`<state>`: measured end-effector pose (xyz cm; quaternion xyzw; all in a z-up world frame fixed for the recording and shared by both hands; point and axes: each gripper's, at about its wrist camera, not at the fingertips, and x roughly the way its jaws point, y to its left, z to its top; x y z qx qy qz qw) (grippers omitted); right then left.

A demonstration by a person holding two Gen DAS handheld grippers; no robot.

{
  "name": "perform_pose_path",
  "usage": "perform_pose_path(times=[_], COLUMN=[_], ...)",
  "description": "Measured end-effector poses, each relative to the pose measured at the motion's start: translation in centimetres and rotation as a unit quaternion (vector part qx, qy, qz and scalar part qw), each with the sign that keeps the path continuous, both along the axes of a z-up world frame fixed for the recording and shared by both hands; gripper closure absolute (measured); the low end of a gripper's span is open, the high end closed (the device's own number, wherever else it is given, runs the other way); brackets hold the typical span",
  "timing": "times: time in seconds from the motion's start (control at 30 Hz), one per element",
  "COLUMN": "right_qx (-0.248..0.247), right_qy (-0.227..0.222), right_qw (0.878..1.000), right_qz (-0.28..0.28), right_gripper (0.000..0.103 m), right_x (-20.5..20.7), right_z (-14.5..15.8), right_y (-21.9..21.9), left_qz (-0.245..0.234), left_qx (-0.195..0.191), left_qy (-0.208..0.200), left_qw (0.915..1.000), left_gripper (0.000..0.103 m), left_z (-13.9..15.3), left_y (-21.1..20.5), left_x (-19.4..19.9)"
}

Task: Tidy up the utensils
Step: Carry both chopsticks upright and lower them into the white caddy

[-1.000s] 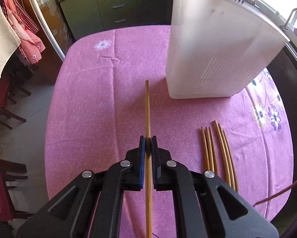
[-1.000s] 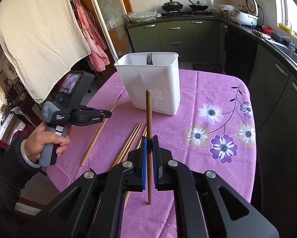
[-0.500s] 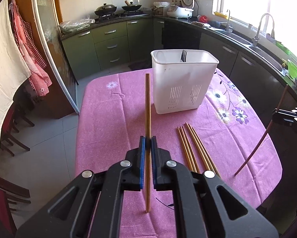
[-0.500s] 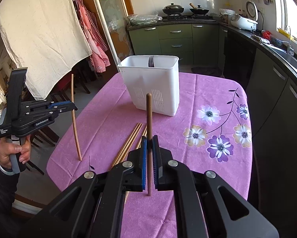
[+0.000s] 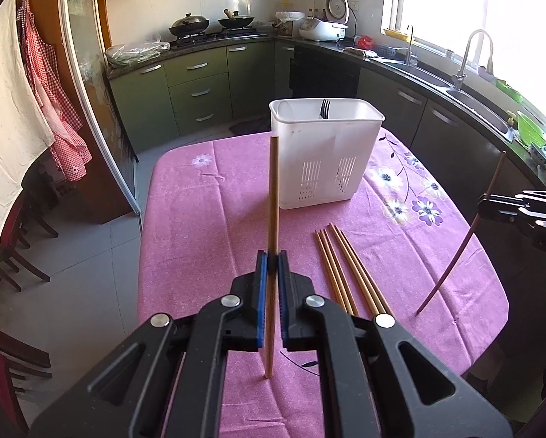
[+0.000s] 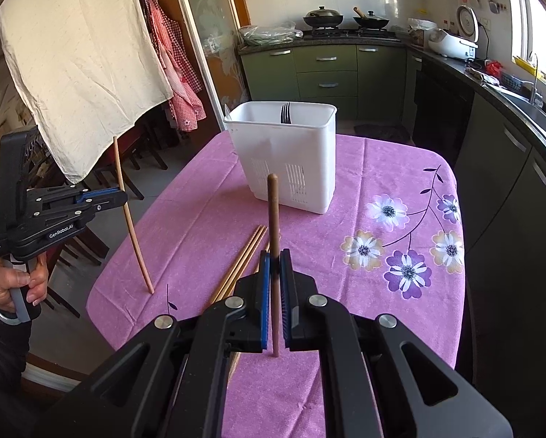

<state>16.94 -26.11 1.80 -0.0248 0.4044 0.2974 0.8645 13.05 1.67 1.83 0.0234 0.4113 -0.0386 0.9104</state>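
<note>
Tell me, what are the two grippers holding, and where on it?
Each holds one chopstick upright: left gripper pinches a light bamboo chopstick mid-shaft; right gripper a dark brown wooden chopstick mid-shaft.

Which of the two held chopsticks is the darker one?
The right gripper's chopstick: dark reddish brown. The one in the left gripper is light tan, like the loose chopsticks on the tablecloth.
</note>
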Motion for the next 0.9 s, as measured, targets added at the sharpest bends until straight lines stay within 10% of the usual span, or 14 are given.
perform_pose_path(times=[0.4, 0.9], right_qx=[0.019, 0.082], right_qy=[-0.020, -0.082], right_qw=[1.000, 0.993], right_qz=[0.005, -0.004], right_gripper=[0.097, 0.097], right_x=[1.1, 6.5], right_z=[3.1, 15.8], right_y=[0.2, -0.5], left_qz=[-0.024, -0.063], left_qx=[-0.016, -0.035], left_qy=[-0.014, -0.099], left_qw=[0.9995, 0.9925], left_gripper=[0.097, 0.097], left_z=[2.6, 14.9], left_y=[-1.4, -4.6], left_x=[0.8, 5.6])
